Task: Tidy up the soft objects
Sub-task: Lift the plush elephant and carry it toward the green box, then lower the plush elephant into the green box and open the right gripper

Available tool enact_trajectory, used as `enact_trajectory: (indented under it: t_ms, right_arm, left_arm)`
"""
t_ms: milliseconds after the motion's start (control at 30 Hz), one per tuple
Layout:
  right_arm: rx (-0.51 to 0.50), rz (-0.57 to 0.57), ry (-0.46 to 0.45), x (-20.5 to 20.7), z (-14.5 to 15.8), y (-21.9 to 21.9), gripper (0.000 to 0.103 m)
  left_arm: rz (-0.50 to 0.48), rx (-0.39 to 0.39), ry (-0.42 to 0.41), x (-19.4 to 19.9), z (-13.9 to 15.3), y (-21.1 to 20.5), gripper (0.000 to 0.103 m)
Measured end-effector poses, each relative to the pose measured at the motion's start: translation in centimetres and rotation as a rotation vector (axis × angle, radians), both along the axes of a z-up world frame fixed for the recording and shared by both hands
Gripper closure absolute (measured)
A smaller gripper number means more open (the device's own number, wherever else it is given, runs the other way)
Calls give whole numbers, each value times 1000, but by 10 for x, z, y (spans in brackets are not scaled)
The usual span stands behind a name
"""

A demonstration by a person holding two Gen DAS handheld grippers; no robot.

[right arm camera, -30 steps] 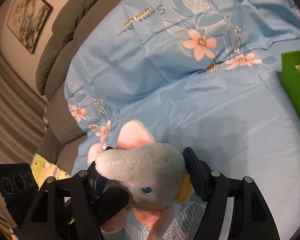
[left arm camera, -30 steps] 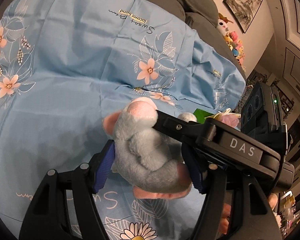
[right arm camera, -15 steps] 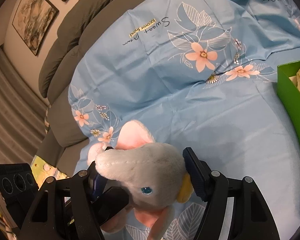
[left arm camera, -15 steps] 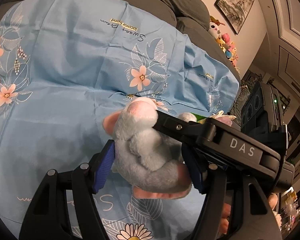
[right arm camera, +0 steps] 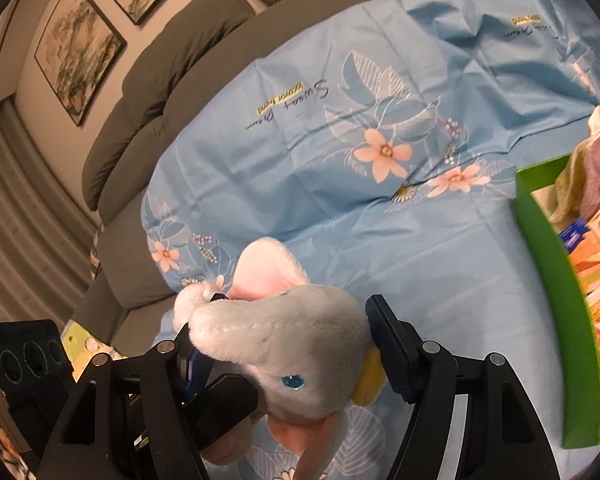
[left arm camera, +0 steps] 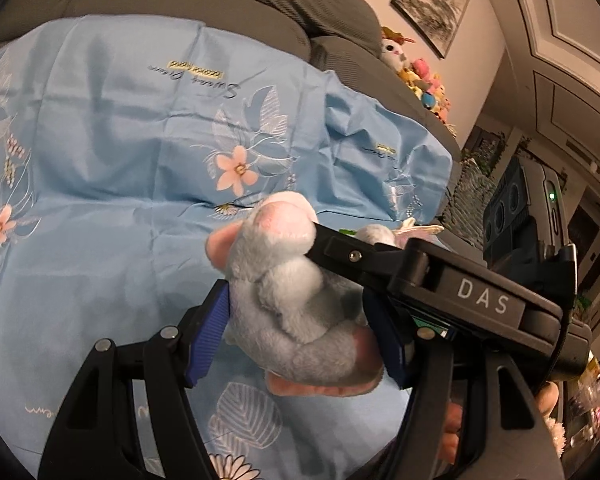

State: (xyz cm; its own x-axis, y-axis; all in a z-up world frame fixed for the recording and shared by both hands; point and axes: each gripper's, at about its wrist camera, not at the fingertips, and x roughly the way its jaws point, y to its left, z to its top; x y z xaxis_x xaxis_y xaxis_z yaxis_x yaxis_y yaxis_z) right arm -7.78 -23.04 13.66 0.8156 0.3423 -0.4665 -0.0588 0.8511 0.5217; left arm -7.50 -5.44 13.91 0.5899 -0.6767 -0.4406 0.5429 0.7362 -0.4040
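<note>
A grey plush toy [left arm camera: 292, 300] with pink ears and feet hangs above the blue floral sheet [left arm camera: 120, 128], held by both grippers at once. My left gripper [left arm camera: 300, 334] is shut on its body, a blue pad pressing each side. The right gripper's black frame [left arm camera: 480, 292] crosses in from the right and reaches the toy's head. In the right wrist view the plush toy's head [right arm camera: 284, 332], with a blue eye, sits squeezed between the pads of my right gripper [right arm camera: 286, 354]. The left gripper's finger [right arm camera: 220, 400] shows below it.
A green box [right arm camera: 548, 248] holding soft and flat items stands on the sheet at the right. The grey sofa back [left arm camera: 300, 4] rises behind the sheet. Several small plush toys [left arm camera: 420, 80] are piled on the sofa's far right. Framed pictures hang on the wall.
Both grippers have risen together with the plush toy, so the sheet looks farther away. More of the green box has come into the right wrist view. Neither grip has changed.
</note>
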Motion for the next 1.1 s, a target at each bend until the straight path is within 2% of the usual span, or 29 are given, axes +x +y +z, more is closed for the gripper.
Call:
enact_trajectory:
  t_ms: [467, 1100]
  right_arm:
    - [12, -116, -35, -29, 14, -69, 31]
    - [38, -301, -28, -62, 16, -150, 31]
  left_arm:
    - [-106, 11, -40, -5, 17, -70, 37]
    - [-282, 11, -33, -12, 27, -155, 37]
